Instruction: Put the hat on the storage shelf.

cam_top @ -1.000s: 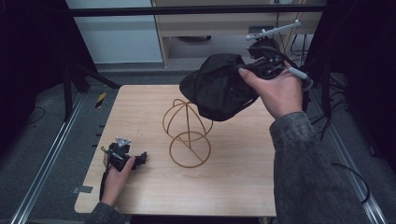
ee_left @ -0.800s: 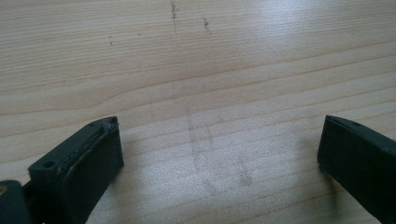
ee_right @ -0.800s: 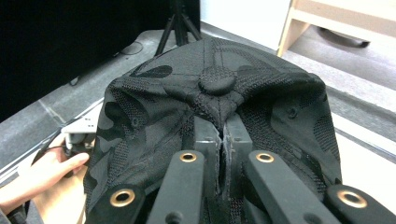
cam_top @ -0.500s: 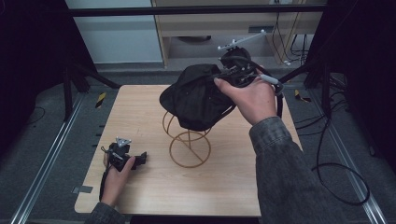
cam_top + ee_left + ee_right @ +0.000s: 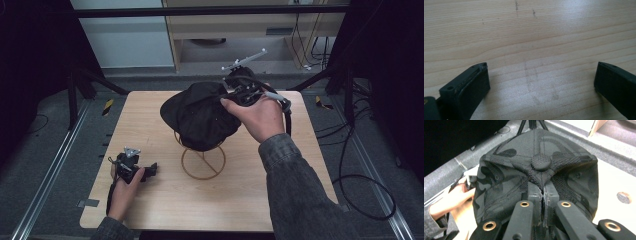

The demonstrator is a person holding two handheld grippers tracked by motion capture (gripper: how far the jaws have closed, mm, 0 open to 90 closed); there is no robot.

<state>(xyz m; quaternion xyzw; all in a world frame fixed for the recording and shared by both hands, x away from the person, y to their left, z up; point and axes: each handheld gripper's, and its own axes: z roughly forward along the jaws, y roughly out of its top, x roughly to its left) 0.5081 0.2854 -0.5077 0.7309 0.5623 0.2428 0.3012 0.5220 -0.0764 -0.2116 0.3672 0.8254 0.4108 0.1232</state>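
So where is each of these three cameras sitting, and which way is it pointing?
High view: above the table, looking down; both forearms, left gripper, right gripper.
Left gripper view: faces bare tabletop between its open jaws.
Right gripper view: looks along jaws pinching the black cap.
Shared: cap over the wire stand.

The high view looks forward and down on the whole desk (image 5: 150, 120) from the person's side, fairly far off. The left gripper view stares close down at bare desk wood between its fingers (image 5: 466, 92). The right gripper view sits right against the cap (image 5: 536, 170), shared with the high view (image 5: 200, 115).
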